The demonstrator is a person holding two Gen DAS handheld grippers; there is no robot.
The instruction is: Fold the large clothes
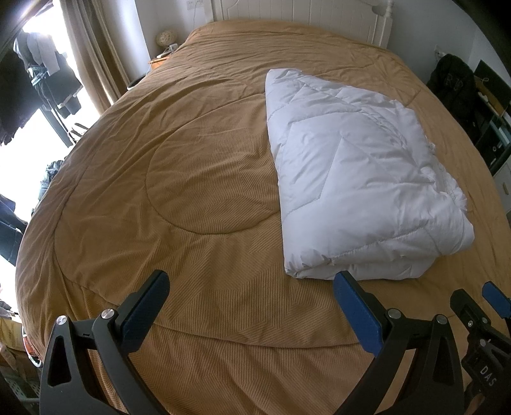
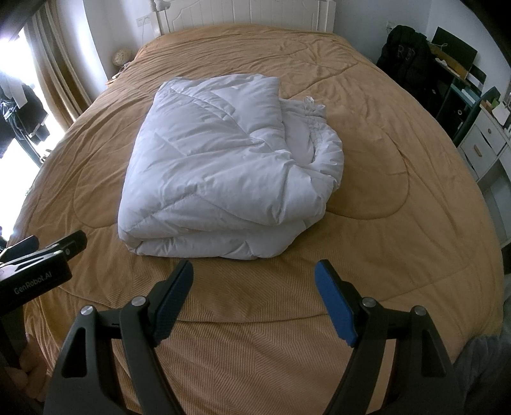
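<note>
A white quilted duvet (image 1: 357, 172) lies folded in a thick stack on the tan bedspread (image 1: 179, 191), right of centre in the left wrist view and central in the right wrist view (image 2: 223, 166). Its ruffled loose edges bunch on its right side (image 2: 319, 140). My left gripper (image 1: 252, 284) is open and empty, held above the bedspread just short of the duvet's near left corner. My right gripper (image 2: 255, 274) is open and empty, just short of the duvet's near fold. Each gripper shows at the edge of the other's view, the right one (image 1: 479, 306) and the left one (image 2: 41, 258).
A white headboard (image 2: 249, 12) stands at the far end. A bedside table with a round lamp (image 1: 166, 40) is at the far left. Curtains and a bright window (image 1: 32, 127) lie left. A dark bag (image 2: 405, 54) and white drawers (image 2: 479, 143) stand right.
</note>
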